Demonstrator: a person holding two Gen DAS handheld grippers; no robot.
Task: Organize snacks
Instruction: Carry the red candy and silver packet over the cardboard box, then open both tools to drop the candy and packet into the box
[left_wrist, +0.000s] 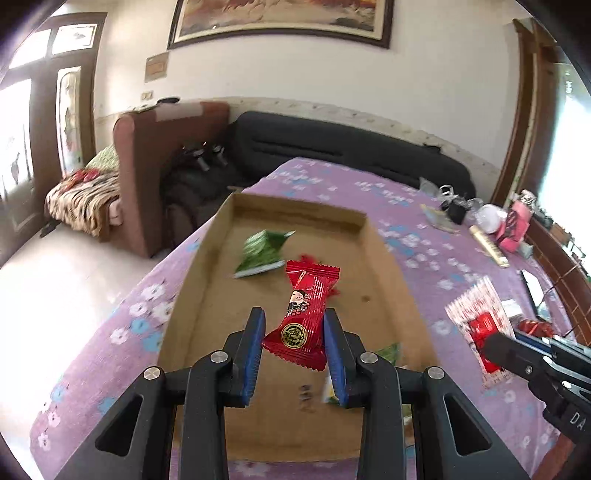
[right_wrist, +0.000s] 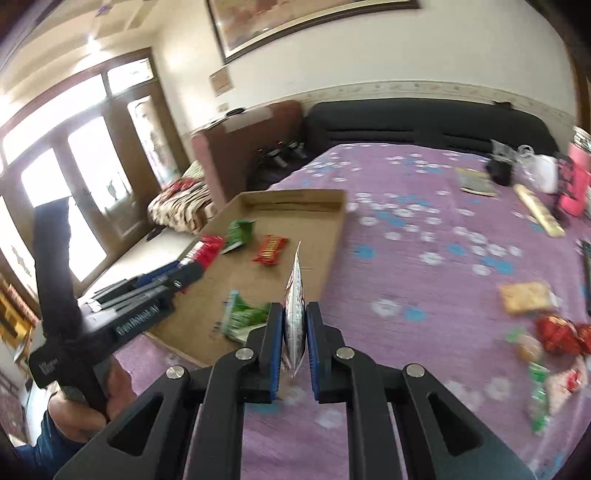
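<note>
The red snack packet (left_wrist: 300, 321) sits between the left gripper (left_wrist: 294, 334)'s blue pads, long axis pointing straight out along the fingers, hanging over the near half of the cardboard tray (left_wrist: 384, 258). The pads look only loosely around it, with a sliver of gap on the left side, so it could be pinched or just let go; I honestly can't tell. Either way it's right above the tray floor, so my guess is the drop is the step in hand.

The right gripper (right_wrist: 294, 341) is pinching a white-and-red packet (right_wrist: 294, 317) edge-on, standing upright, just off the tray's near right corner, so it's the farther one and still has to swing left over the tray wall.

Inside the tray: a green packet (left_wrist: 264, 251) toward the far end, another green one (right_wrist: 243, 317) at the near edge, and a red-orange bar (right_wrist: 270, 250) mid-tray. More loose snacks (right_wrist: 554, 332) lie well right of the tray on the purple floral cloth (right_wrist: 424, 277).
</note>
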